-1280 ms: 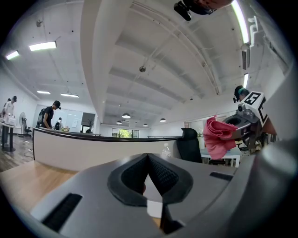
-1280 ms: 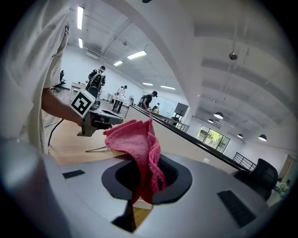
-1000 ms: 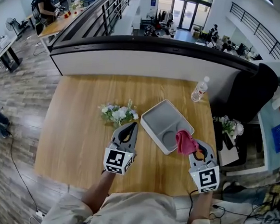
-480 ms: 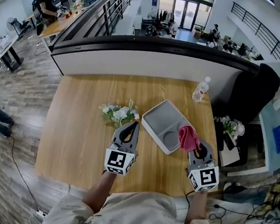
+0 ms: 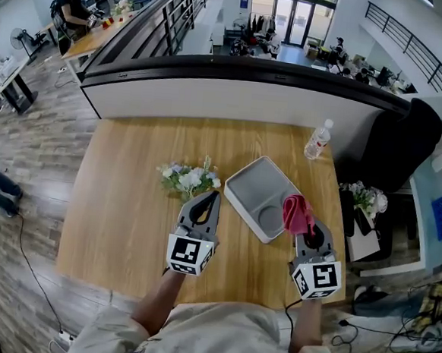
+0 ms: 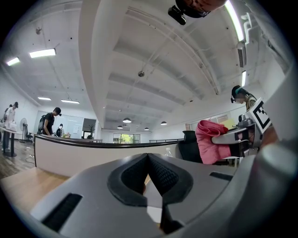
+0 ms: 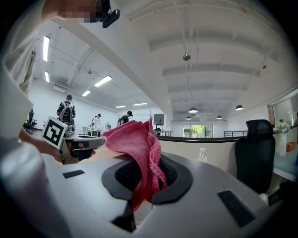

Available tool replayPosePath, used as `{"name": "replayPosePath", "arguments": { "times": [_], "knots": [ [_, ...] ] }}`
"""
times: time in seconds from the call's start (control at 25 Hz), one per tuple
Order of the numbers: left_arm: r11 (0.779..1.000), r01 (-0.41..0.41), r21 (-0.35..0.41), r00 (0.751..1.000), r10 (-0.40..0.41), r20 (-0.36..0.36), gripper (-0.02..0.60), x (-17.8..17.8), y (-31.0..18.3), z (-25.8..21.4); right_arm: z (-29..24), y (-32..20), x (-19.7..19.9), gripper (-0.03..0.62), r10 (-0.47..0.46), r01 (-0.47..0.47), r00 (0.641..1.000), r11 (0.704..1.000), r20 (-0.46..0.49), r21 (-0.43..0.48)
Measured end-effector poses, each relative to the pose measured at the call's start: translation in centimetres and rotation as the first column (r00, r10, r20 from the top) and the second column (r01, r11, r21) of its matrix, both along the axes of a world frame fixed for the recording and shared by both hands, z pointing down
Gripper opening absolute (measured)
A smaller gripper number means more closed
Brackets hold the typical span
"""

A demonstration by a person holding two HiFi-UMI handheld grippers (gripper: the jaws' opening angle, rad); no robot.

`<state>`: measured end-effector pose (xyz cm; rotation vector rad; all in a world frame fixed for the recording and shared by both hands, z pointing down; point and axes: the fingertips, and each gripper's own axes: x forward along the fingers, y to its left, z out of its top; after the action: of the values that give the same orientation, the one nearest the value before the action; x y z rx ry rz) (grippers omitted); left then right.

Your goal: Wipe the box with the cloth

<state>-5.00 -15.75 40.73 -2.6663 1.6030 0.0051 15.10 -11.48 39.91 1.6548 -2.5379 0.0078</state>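
My right gripper (image 5: pixel 309 234) is clamped on the pink cloth (image 5: pixel 296 211), nose tipped up over the right corner of the grey box (image 5: pixel 252 183). The left gripper (image 5: pixel 206 200) is pinched together with nothing in it, just left of the box.

Flowers (image 5: pixel 188 179) just left of box (image 5: pixel 251 186), bottle (image 5: pixel 315 140) behind; bare tabletop (image 5: pixel 120 202) far left

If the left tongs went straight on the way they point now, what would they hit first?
Probably the small bunch of white flowers on the wooden table, just beyond the left tongs. Height is unclear, so they might pass over it.
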Motion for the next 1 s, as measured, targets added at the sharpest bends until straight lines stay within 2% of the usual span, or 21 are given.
{"name": "replayPosePath", "arguments": {
  "times": [0.2,0.44,0.72,1.0],
  "knots": [
    [1.0,0.002,0.002,1.0,-0.002,0.001,0.01,0.0,0.1,0.0,0.0,-0.4,0.6,0.054,0.066,-0.066,0.997,0.998,0.032,0.008],
    [1.0,0.003,0.001,1.0,-0.003,0.003,0.01,-0.1,0.1,0.2,0.7,-0.6,1.5,0.054,0.15,-0.149,0.982,0.989,0.118,-0.016],
    [1.0,0.002,0.001,1.0,-0.002,0.002,0.01,0.2,-0.1,0.2,2.2,-1.0,3.5,0.054,0.298,-0.285,0.938,0.954,0.177,-0.094],
    [1.0,0.003,-0.003,1.0,-0.003,0.004,0.01,0.1,0.0,0.4,2.8,-1.0,3.8,0.054,0.324,-0.306,0.93,0.944,0.176,-0.122]
  ]
}}
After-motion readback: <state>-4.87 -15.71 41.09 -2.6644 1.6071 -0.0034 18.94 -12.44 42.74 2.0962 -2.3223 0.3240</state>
